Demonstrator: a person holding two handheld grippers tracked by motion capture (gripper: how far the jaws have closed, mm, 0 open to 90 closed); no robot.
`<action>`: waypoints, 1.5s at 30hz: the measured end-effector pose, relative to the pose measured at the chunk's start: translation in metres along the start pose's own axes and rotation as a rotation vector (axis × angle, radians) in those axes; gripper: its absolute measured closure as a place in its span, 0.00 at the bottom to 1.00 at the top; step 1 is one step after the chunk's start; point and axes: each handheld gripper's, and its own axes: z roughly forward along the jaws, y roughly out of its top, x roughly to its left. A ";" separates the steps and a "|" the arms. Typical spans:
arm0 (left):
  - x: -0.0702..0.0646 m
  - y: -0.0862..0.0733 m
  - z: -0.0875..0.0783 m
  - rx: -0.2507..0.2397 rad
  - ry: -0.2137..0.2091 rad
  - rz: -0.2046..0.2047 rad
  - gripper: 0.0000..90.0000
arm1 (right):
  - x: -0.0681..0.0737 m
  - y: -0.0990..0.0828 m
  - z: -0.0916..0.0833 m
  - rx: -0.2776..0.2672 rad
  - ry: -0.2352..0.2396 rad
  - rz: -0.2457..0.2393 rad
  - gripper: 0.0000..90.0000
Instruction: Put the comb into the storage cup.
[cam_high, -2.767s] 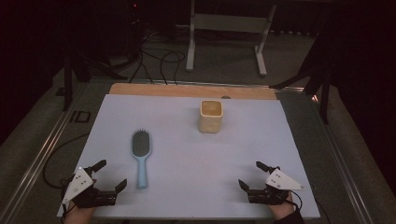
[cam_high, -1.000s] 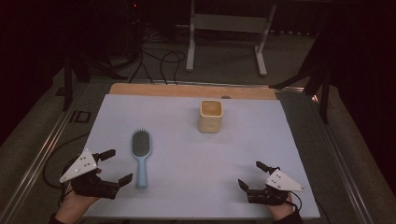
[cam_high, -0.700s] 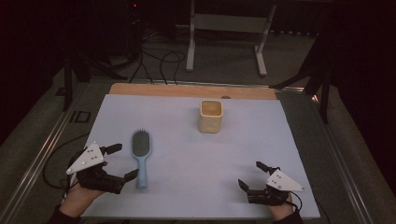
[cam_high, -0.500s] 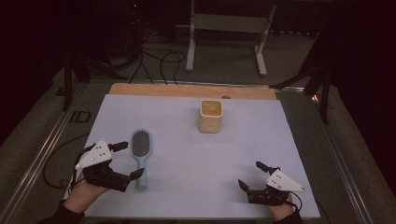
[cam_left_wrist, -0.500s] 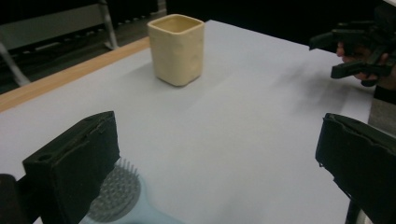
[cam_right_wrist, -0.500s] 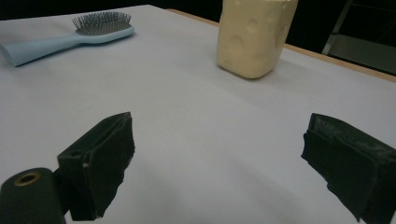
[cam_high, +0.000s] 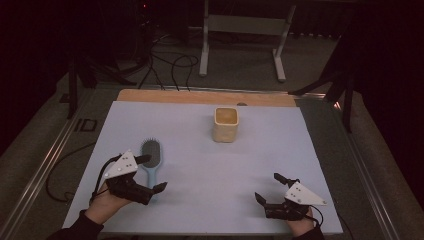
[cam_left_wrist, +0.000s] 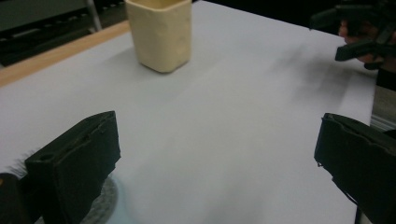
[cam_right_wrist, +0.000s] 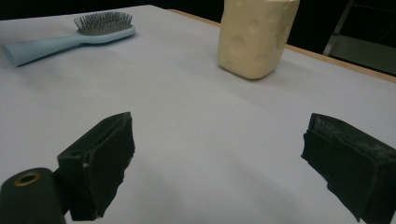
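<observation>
2 grippers at the near edge of the pale table (cam_high: 210, 200). Left gripper (cam_high: 150, 172) has its jaws spread wide, 1 on either side of the light blue hairbrush (cam_high: 151, 159), about where handle meets head; contact cannot be confirmed from the high view. Brush lies flat at the near left, bristles up, handle toward the person. Judged light, rigid plastic, smooth and possibly slick on the handle; bristles give, so the head is a poor hold. Best grip looks to be across the narrow handle, near the head for balance. Right gripper (cam_high: 267, 189) rests at the near right, jaws also wide, nothing between them. Cream cup (cam_high: 225, 124) stands upright mid-table, well apart from the brush, with open surface between. Room is free toward centre and right; the table's left and near edges lie close to the left hand (cam_high: 107, 202), so lifting up and inward looks safest.
</observation>
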 end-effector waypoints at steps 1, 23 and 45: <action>0.000 -0.001 0.002 0.006 -0.005 -0.001 0.01 | 0.000 0.000 0.000 -0.001 -0.001 0.000 0.10; -0.006 -0.038 0.043 0.208 -0.009 -0.050 0.51 | 0.000 0.001 -0.001 -0.007 0.001 -0.001 0.10; -0.003 -0.049 0.049 0.395 0.015 -0.089 1.00 | 0.000 0.001 0.000 -0.005 0.003 -0.003 0.10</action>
